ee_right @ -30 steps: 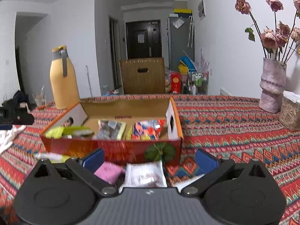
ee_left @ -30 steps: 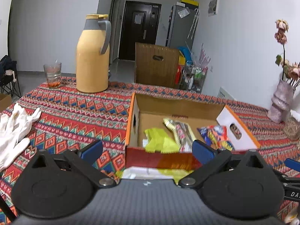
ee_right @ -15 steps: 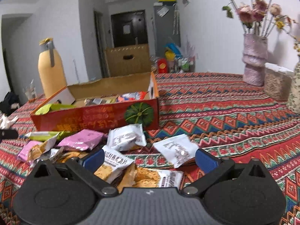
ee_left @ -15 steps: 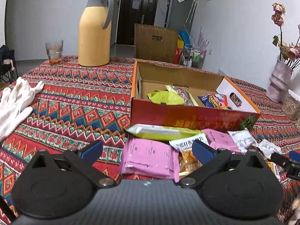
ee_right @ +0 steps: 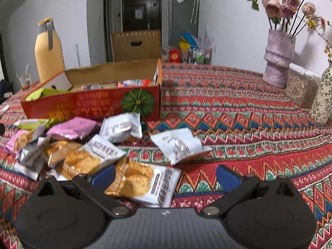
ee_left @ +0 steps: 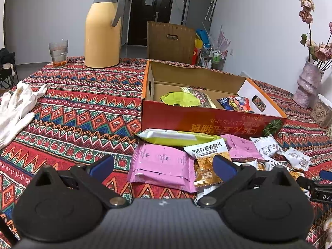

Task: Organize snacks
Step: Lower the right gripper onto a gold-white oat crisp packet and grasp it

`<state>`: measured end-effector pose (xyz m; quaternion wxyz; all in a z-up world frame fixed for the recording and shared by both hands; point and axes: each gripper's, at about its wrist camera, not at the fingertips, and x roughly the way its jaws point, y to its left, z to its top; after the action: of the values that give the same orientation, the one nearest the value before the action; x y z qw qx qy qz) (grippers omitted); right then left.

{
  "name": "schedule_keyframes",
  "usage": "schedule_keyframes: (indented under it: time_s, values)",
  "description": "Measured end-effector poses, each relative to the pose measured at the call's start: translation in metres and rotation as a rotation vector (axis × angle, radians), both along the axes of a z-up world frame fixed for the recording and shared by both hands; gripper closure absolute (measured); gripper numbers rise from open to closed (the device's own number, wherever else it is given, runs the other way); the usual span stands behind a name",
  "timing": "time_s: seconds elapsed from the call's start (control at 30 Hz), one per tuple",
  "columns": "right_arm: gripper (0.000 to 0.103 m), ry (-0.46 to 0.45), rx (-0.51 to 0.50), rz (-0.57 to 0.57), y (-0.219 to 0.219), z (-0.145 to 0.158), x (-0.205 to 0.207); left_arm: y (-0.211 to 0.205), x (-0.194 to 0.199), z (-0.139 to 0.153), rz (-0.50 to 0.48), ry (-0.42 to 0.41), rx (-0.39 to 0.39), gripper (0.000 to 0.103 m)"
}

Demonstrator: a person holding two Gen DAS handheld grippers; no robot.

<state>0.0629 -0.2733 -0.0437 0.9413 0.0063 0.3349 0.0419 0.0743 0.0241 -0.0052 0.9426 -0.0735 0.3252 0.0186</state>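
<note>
Bench (ee_left: 78,108) under its patterned cloth now fills more of both views than a second ago, since both tools have drawn back and dropped low, away from the red box (ee_left: 207,122), which already holds a few packets. Loose snacks lie heaped in front of the box: the pink packet (ee_left: 161,164) sits between the wide-open, empty jaws of the left gripper (ee_left: 162,167). The right gripper (ee_right: 166,175), equally spread and empty, frames an orange-and-white packet (ee_right: 143,182), so picking looks next.
</note>
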Motion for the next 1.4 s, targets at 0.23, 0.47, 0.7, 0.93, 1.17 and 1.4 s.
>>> schedule_keyframes:
  time_s: [0.23,0.47,0.7,0.93,1.17,1.4]
  values:
    - [0.0,0.056,0.024,0.011,0.013,-0.009,0.012,-0.003,0.0,-0.003,0.0,0.018,0.006,0.0]
    - [0.0,0.089,-0.008,-0.002,0.023,-0.019,0.02,0.0,0.001,-0.005,0.012,0.03,0.004,0.0]
    - [0.0,0.067,-0.005,-0.011,0.022,-0.022,0.02,0.001,0.003,-0.007,0.012,0.039,-0.004,0.0]
    - [0.0,0.072,-0.005,-0.005,0.022,-0.021,0.022,0.007,0.002,-0.009,0.017,0.043,-0.024,0.0]
    - [0.029,0.063,0.008,0.007,0.02,-0.015,0.017,0.014,0.0,-0.01,0.026,0.044,-0.041,0.0]
    - [0.045,0.042,0.019,0.004,0.015,-0.012,0.007,0.016,-0.002,-0.01,0.026,0.045,-0.048,0.0]
